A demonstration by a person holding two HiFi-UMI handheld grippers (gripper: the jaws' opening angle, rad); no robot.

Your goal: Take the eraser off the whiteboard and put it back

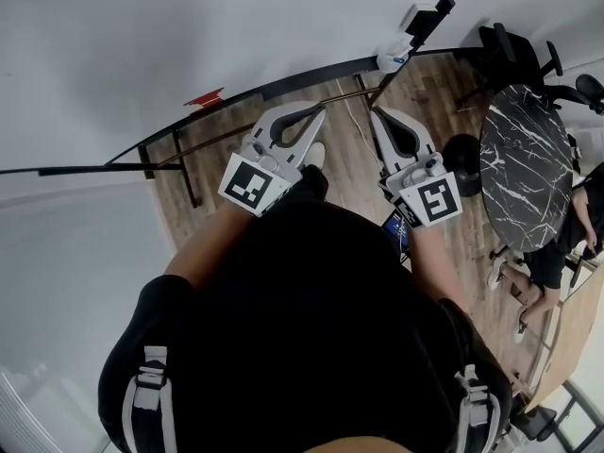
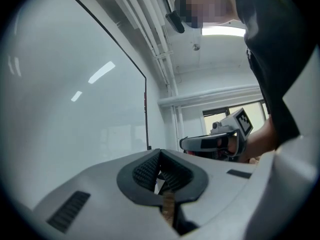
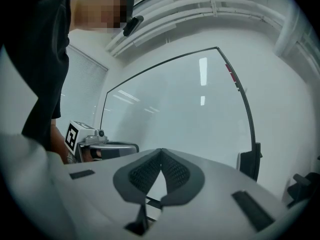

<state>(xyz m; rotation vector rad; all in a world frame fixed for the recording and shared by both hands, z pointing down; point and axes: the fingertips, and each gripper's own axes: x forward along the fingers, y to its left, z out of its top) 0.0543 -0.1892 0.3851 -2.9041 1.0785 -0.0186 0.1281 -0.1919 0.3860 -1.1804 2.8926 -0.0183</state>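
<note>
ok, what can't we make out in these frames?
- The eraser: only a red speck by the whiteboard frame, too small in every view to identify.
- Gripper views: the whiteboard's lower part is hidden behind the shut left tongs and right tongs.
- Head view: the torso blocks the floor under the person.

Black short-sleeved shirt (image 1: 302,328), grey buckled straps (image 1: 151,385) on the shirt's shoulders; white left gripper (image 1: 318,114) and right gripper (image 1: 378,115), black ribbed pads (image 2: 145,171), black-and-white marker cubes (image 1: 253,184) nearest the shirt
</note>
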